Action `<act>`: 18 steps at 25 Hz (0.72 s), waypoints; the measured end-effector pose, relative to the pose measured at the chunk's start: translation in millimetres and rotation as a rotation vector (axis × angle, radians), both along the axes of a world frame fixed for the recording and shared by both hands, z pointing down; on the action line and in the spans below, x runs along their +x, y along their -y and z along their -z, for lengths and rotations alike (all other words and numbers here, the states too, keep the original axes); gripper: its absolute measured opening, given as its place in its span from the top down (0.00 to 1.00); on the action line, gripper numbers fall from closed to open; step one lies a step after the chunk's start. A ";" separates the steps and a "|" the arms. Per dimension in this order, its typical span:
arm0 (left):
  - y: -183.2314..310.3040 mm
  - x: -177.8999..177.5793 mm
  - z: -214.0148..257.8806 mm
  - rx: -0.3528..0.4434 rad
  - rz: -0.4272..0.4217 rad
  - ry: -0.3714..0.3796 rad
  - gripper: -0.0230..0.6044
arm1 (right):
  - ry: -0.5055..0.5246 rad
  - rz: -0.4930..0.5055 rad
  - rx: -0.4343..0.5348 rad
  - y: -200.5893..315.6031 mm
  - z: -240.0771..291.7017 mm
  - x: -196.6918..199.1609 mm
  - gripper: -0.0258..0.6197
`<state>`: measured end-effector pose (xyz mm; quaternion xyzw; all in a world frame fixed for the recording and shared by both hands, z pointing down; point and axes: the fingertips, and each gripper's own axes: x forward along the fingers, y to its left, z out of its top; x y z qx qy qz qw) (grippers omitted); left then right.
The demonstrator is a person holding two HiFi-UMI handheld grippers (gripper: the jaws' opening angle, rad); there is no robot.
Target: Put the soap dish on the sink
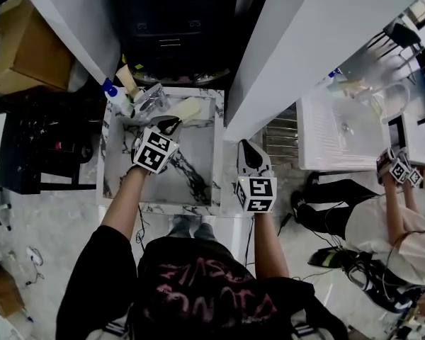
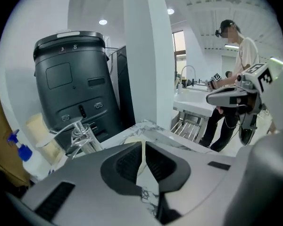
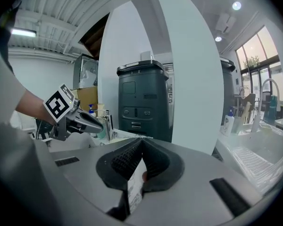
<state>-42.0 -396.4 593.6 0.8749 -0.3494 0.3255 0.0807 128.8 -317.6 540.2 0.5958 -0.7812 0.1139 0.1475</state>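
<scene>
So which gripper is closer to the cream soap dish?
The left gripper, over the marble sink, tips close by the soap dish; the right gripper hangs outside the sink's right edge.

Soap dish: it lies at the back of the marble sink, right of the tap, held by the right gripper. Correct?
Not quite. The soap dish does lie at the back of the sink, right of the tap, but the right gripper does not hold it. The right gripper view shows its jaws together with nothing between them.
</scene>
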 end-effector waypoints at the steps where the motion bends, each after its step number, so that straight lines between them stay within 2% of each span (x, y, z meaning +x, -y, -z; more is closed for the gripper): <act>1: -4.0 -3.6 5.1 0.011 0.016 -0.009 0.91 | 0.003 0.004 0.006 -2.3 2.9 -1.2 0.95; 6: -27.1 -17.1 33.7 0.080 0.067 -0.033 0.92 | 0.013 0.021 0.033 -11.7 15.5 -4.8 0.95; 18: -74.1 -40.2 100.9 0.179 0.209 -0.202 0.94 | 0.036 0.067 0.068 -31.8 37.5 -1.2 0.95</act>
